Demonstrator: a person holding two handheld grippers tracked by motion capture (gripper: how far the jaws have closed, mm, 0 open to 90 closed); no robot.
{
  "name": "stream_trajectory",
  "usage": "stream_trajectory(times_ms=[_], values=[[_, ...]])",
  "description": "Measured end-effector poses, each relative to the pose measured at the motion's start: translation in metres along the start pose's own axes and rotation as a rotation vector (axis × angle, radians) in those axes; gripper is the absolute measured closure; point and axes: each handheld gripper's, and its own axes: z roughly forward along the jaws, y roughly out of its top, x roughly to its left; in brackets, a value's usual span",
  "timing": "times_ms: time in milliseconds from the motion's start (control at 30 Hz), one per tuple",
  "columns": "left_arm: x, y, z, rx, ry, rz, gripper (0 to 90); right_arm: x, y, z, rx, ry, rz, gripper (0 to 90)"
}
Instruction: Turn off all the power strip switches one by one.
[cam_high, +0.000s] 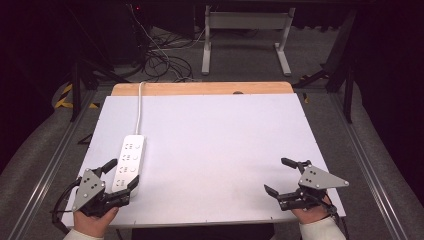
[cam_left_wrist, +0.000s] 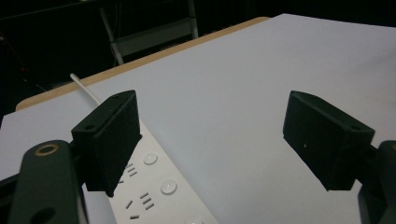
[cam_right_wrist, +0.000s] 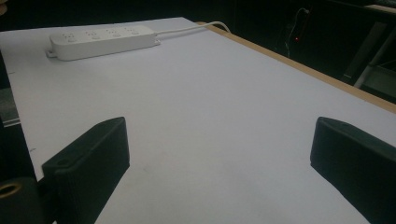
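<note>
Two grippers, both yours, both with jaws spread wide and nothing between them. Left gripper (cam_high: 119, 175) hovers at the near end of the white power strip (cam_high: 129, 161); one jaw sits just over its edge, the other well off to its side. Right gripper (cam_high: 280, 176) is well apart from the strip, over bare white table (cam_high: 225, 140). Risk, as a judgement: closing now would nudge the strip askew, since its cord (cam_high: 139, 107) trails away behind it. No readable brand or lettering on the strip.
</note>
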Motion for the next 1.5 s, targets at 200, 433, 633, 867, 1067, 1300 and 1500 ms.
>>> stream_trajectory(times_ms=[200, 433, 633, 867, 1067, 1300, 1500], values=[[0.002, 0.002, -0.001, 0.018, -0.023, -0.038, 19.7, 0.001, 0.000, 0.001, 0.003, 0.016, 0.003, 5.7], [-0.001, 0.003, -0.003, 0.035, 0.002, 0.029, 22.3, 0.003, 0.001, 0.001, -0.006, 0.019, -0.007, 6.7], [0.001, 0.005, -0.004, 0.047, -0.010, 0.000, 25.5, 0.003, 0.001, 0.001, -0.006, 0.022, -0.010, 7.2], [0.002, 0.012, -0.006, 0.067, -0.035, -0.014, 35.5, 0.003, 0.001, 0.002, -0.005, 0.024, -0.011, 7.5], [0.005, 0.024, -0.002, 0.094, -0.056, 0.003, 43.2, 0.004, 0.001, 0.004, 0.000, 0.030, -0.009, 7.7], [0.010, 0.033, 0.002, 0.120, -0.068, -0.012, 44.6, 0.005, 0.001, 0.005, 0.000, 0.035, -0.005, 7.9], [0.018, 0.040, 0.006, 0.143, -0.072, -0.024, 45.4, 0.006, 0.001, 0.005, 0.004, 0.038, -0.014, 7.9]])
